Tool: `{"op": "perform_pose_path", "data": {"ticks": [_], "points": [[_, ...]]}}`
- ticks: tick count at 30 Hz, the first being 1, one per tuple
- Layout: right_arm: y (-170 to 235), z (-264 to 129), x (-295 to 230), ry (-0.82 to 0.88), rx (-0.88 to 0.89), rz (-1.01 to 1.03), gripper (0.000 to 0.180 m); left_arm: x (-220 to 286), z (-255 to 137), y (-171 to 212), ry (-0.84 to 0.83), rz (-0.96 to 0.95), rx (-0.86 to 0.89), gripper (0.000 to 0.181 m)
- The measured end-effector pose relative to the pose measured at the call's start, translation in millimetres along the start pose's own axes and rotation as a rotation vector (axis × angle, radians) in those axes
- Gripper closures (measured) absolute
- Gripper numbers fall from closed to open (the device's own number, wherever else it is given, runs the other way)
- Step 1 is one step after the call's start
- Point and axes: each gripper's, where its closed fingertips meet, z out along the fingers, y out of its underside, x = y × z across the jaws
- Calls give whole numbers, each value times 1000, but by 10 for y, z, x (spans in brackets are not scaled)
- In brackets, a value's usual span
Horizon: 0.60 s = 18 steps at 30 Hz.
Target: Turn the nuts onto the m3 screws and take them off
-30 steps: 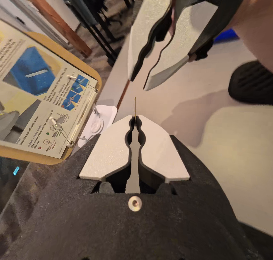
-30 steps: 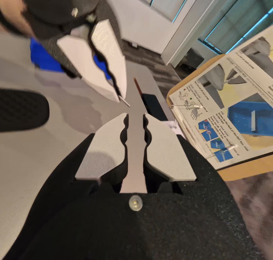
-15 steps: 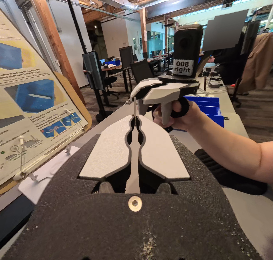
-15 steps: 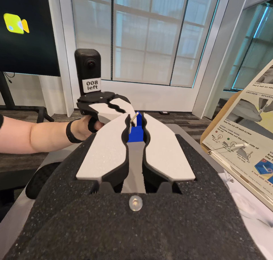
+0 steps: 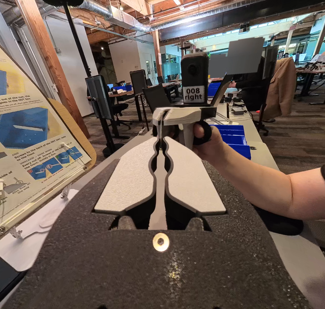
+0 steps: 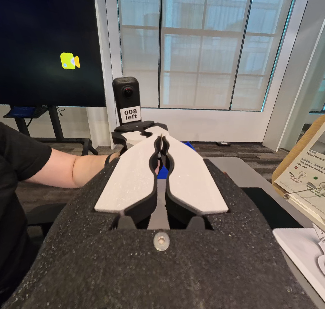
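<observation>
Upright between the two tools stands one thin silver metal screw, its long axis vertical in the left wrist view: its lower end sits pinched in the tip notch of the left gripper, and its upper end runs up into the tips of the right gripper. The left gripper's white fingers are clenched on the screw's lower end, with only a narrow wavy gap behind the tips. The right gripper crosses above, lying level and side-on, and its tips close around the screw's top. In the right wrist view the right gripper has its tips pressed together on a small silver piece; whether that piece is a nut or the screw itself cannot be told. Just beyond them the left gripper points in from the left.

Two hands show, one per view: the right hand wraps the white handle with a finger through a black ring, and the left forearm reaches in from a black sleeve. Behind the right hand lies one row of blue plastic bins on the grey table. One printed instruction sheet on a wooden board stands at the left edge of the left wrist view. One dark screen stands on a stand before the windows.
</observation>
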Motion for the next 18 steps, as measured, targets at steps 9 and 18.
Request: {"op": "perform_pose_path", "data": {"ticks": [9,18], "points": [[172,-36,3,40,-197,41,178,142,-5,178,205,-171,-207,160],[212,-45,60,32,-184,211,178,46,9,173,255,-400,-210,173]]}}
